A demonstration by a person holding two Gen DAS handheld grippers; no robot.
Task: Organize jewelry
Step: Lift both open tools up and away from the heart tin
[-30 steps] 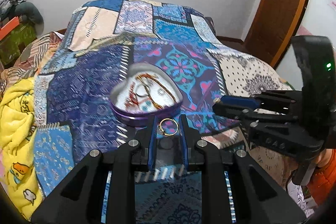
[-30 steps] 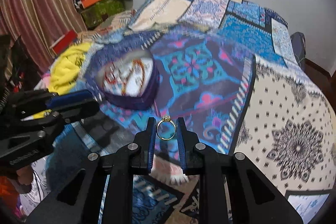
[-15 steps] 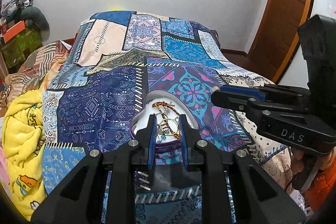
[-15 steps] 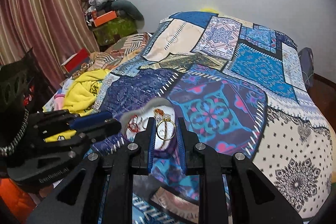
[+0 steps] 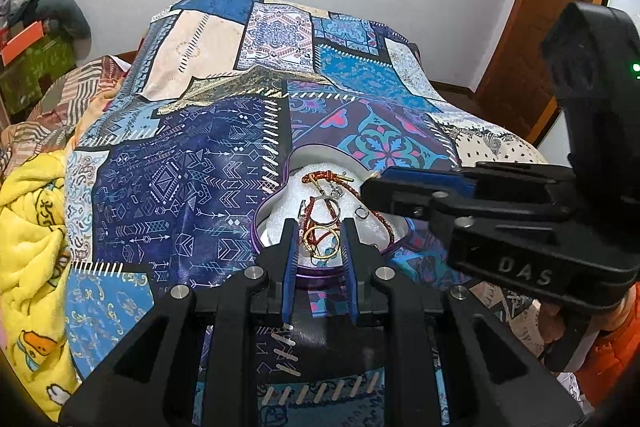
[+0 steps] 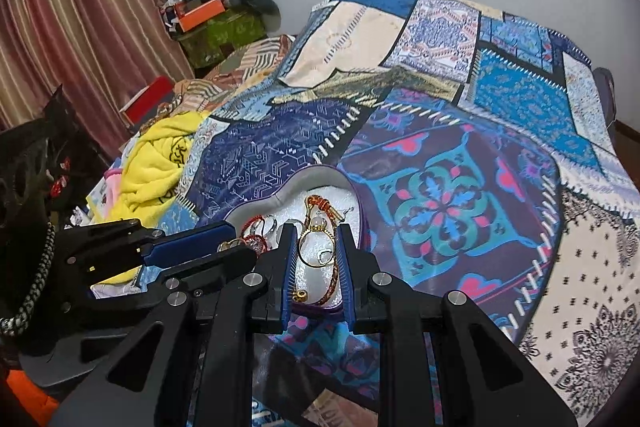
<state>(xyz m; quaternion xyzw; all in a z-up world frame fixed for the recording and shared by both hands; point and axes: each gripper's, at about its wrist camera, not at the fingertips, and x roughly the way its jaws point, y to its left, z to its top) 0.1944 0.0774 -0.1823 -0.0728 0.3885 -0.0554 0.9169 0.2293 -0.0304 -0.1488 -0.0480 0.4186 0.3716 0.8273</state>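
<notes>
A purple heart-shaped tin (image 5: 267,211) (image 6: 256,205) with white lining sits on the patchwork bedspread. It holds a red braided cord (image 5: 320,179) (image 6: 320,203) and small rings. My left gripper (image 5: 320,241) is shut on a gold ring (image 5: 309,241) over the tin's near edge. My right gripper (image 6: 316,247) is shut on another gold ring (image 6: 306,259), also over the tin. Each gripper shows in the other's view, the right one (image 5: 420,187) beside the tin's right side, the left one (image 6: 192,247) at its left.
The patchwork bedspread (image 5: 208,163) (image 6: 460,187) covers the bed. A yellow blanket (image 5: 28,227) (image 6: 156,163) lies at the left edge. Boxes and clutter (image 6: 216,23) stand by the striped curtain (image 6: 72,7). A wooden door (image 5: 560,27) is at the right.
Both grippers have moved forward and together over the tin, each still holding its ring. The tin now sits right under the fingertips in both views.
</notes>
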